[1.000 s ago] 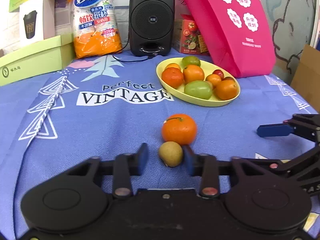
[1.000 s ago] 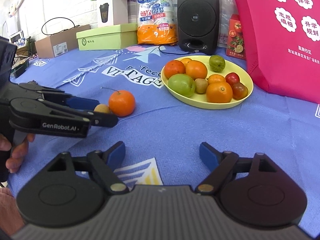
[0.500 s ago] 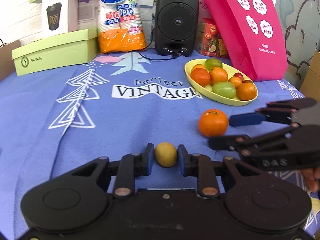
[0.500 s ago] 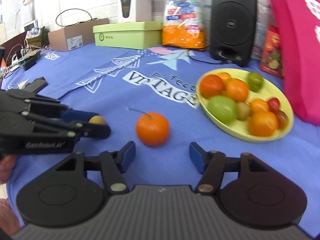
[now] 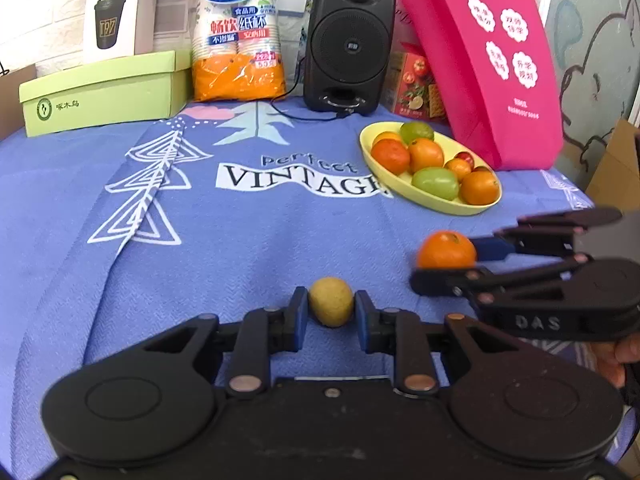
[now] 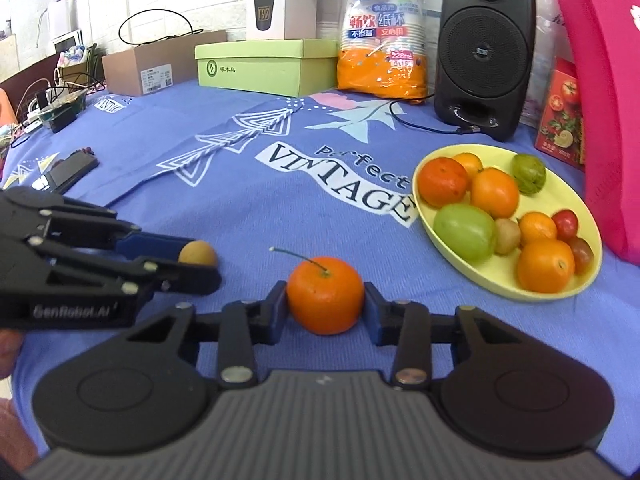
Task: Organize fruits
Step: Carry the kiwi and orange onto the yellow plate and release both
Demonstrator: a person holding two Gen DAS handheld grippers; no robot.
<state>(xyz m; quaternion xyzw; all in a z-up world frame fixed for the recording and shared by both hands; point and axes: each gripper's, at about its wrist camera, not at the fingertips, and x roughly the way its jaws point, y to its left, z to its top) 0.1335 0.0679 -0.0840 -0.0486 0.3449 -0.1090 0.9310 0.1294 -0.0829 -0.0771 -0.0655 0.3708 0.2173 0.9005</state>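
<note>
standing beside the bench (image 5: 240, 240), i see each pair of tongs closed in around a loose fruit. the left tongs (image 5: 331, 309) sit narrow on a small yellowish-brown fruit (image 5: 331, 306), the blue pads at its two sides, touching or very nearly so; in the left view it lies at six o'clock, down near the tool. the right tongs (image 6: 325, 301) hold the orange (image 6: 325, 294) the same way, pads pressed to its flanks, its thin green stalk sticking up toward eleven o'clock. both fruits look to rest on the blue cloth, though i cannot tell for sure whether either is off it.

the yellow dish (image 6: 568, 196), already heaped with oranges, green fruits and little red ones, lies at about two o'clock from the right tongs and at one o'clock from the left.

as for handling, i'd judge the orange light and round, firm under a skin with some give, so a hold across its widest middle suits it; gripped higher or lower it may roll out. the small fruit seems lighter and harder, smooth enough to squirt from the pads if squeezed off centre. neither looks fragile, but the dish is crowded, and a fruit set on the pile could roll off the low rim.
</note>
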